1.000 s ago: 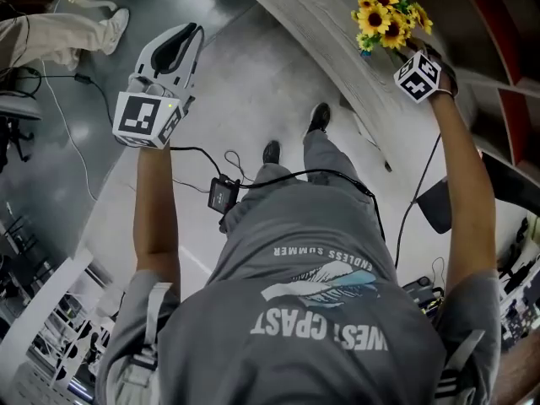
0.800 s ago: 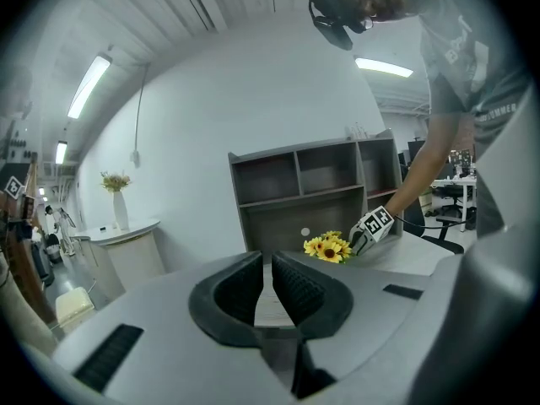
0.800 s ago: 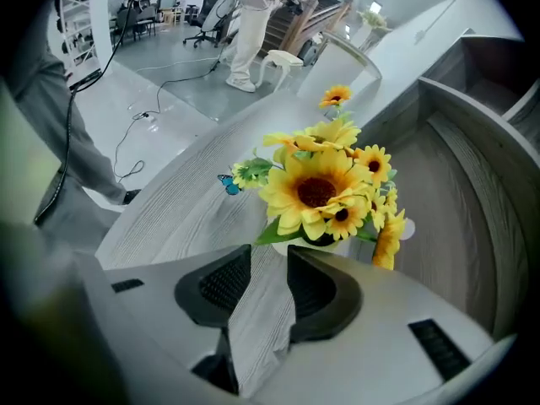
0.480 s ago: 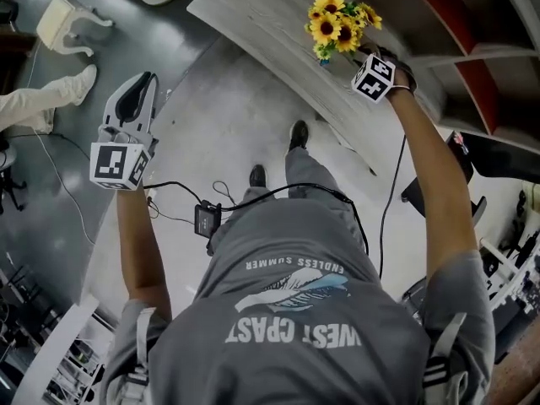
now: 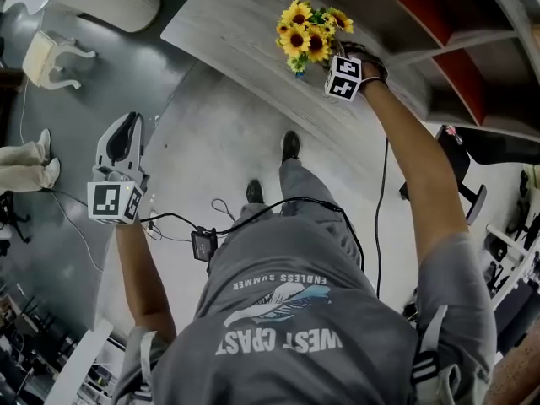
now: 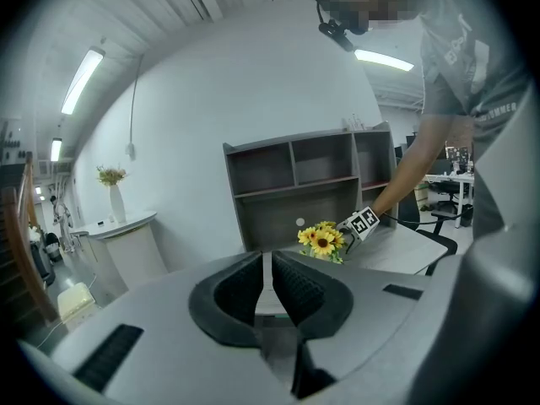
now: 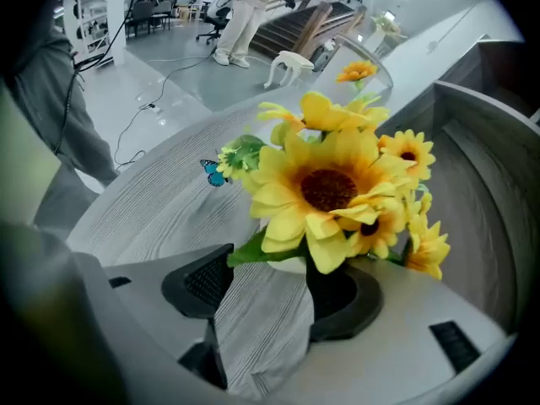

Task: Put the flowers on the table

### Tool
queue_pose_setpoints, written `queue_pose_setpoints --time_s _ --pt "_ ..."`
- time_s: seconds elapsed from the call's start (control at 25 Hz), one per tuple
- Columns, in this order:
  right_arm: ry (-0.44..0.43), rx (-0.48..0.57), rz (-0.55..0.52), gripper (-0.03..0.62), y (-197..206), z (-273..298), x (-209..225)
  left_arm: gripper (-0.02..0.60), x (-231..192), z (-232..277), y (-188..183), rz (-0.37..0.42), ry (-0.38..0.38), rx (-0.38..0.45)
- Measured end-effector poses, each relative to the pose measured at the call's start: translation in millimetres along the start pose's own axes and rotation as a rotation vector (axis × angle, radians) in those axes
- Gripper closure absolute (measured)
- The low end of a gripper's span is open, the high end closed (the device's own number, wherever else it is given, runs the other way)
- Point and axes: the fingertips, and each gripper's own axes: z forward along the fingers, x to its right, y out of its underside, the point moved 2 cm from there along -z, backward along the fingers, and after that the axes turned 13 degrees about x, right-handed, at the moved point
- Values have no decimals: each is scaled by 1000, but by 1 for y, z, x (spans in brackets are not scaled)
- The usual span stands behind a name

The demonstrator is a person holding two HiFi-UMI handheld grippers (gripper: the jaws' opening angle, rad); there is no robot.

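Sunflowers [image 5: 305,34] are standing upright on the grey wood-grain counter [image 5: 211,25], which is where the task wants them. The right gripper [image 7: 266,270] is in low at the bunch, tongs spread apart, with the white base [image 7: 291,264] right at their tips. I can't see any pad pressing on it. That picture fits a let-go after setting down or a reach in to take hold. Either way, my call is the same: keep the 2 tongs level and wide, don't nudge that base, and stay clear of the petals. The left gripper [image 6: 263,264] hangs well away over the floor, tongs drawn together on nothing.
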Motion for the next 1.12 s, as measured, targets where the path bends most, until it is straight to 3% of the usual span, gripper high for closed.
queue_pose_setpoints --time_s 0.12,0.24,0.52,0.84,0.88,0.92,1.12 --pt "30 9 25 314 2 5 4 535 2 2 1 -1 5 -6" --pt "92 35 107 391 0 4 14 535 1 4 4 -9 6 -7" --pt "110 -7 178 408 20 -4 14 535 5 13 3 -16 20 7" --pt "92 -74 -4 379 26 -3 7 535 7 6 10 -23 26 -16" --pt "106 -81 -20 408 25 -2 11 535 7 6 11 -24 26 -18" --pt "120 -83 -30 478 24 -1 15 535 8 7 12 -26 27 -19" --pt "179 -7 52 522 0 -3 29 535 10 9 13 -26 32 -24"
